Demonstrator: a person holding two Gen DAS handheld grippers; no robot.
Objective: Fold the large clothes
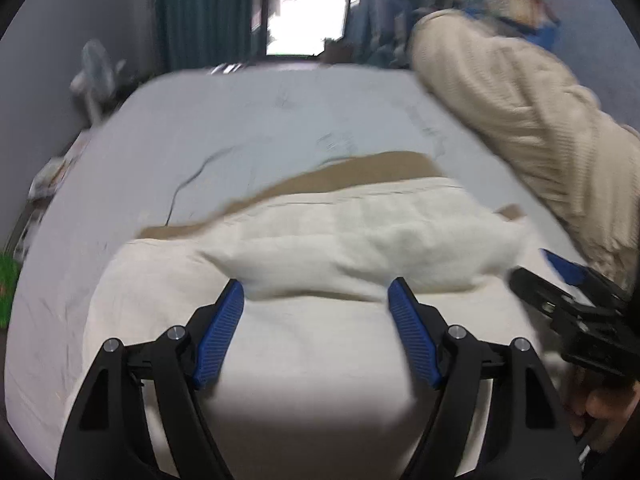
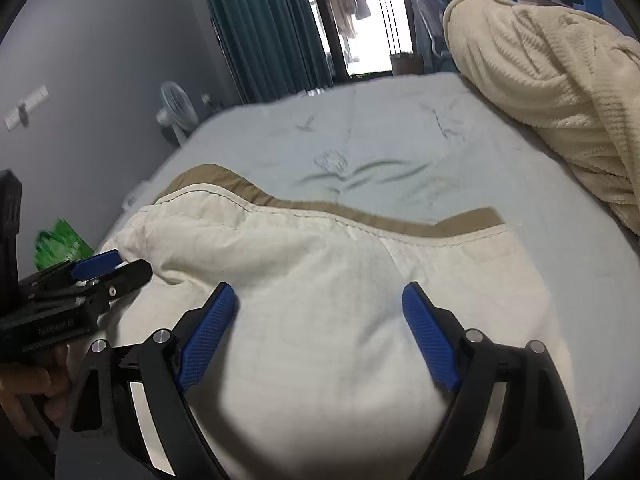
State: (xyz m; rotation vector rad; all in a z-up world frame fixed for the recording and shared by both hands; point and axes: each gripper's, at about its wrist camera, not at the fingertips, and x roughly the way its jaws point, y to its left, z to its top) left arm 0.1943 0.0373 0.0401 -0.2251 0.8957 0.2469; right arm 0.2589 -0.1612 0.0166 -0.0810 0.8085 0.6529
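A large cream garment point(image 1: 320, 320) with a tan brown band point(image 1: 360, 172) along its far edge lies on the bed, partly folded, with a puffy fold across its middle point(image 1: 360, 240). It also shows in the right wrist view point(image 2: 320, 300), tan band point(image 2: 360, 216) at its far edge. My left gripper point(image 1: 316, 292) is open just above the cloth, holding nothing. My right gripper point(image 2: 318, 296) is open over the cloth, empty. The right gripper also shows in the left wrist view point(image 1: 560, 280); the left gripper shows at the left of the right wrist view point(image 2: 108, 264), near the garment's left corner.
The bed has a pale blue sheet point(image 2: 380, 132). A cream knitted blanket point(image 2: 540, 80) is piled at the right. A fan point(image 2: 176, 112) stands by the grey wall, teal curtains point(image 2: 260, 20) and a bright window behind. A green thing point(image 2: 60, 244) lies left of the bed.
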